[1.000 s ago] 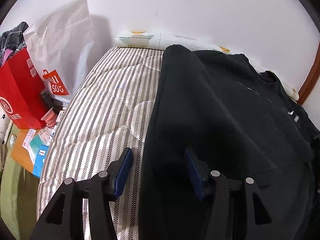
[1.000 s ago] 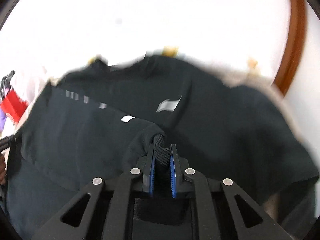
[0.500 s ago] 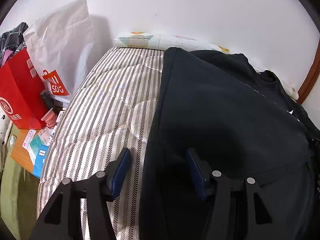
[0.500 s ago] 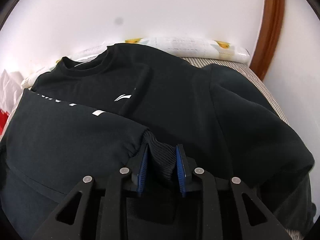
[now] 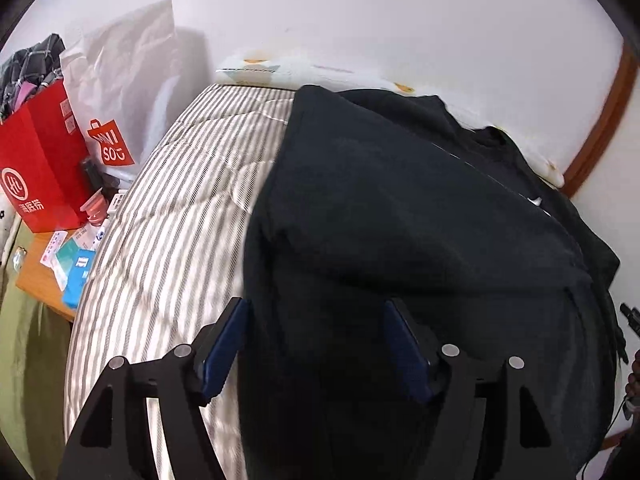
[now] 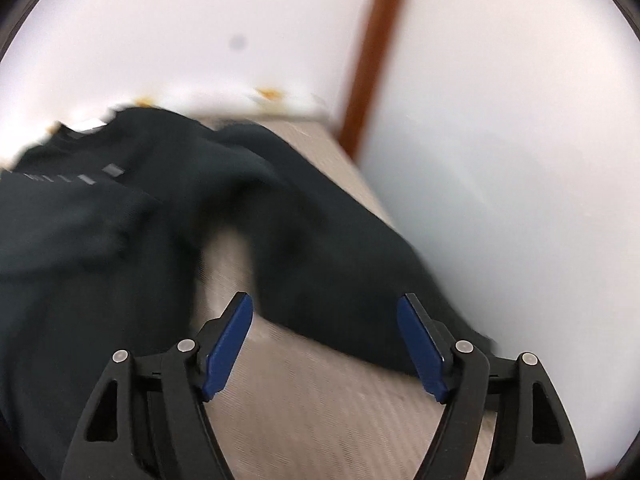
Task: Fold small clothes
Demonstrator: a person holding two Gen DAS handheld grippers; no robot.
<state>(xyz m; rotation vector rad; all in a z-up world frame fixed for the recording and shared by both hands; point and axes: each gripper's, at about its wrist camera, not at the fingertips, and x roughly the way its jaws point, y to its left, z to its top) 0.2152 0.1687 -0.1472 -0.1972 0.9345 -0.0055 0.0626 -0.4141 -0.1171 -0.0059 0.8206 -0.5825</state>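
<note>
White wall backs a striped bed (image 5: 168, 216), with a red bag (image 5: 40, 164) and a white bag (image 5: 120, 92) at its left side. From the left wrist, the sweatshirt (image 5: 400, 216) lies much as half a second ago, its edge running between the spread, empty fingers of the left tool (image 5: 316, 340). From the right wrist, blurred, the right tool (image 6: 326, 344) has let go of the cuff it pinched and now gapes wide over bare bed (image 6: 320, 408), a sleeve (image 6: 340, 260) crossing just beyond its fingertips.
</note>
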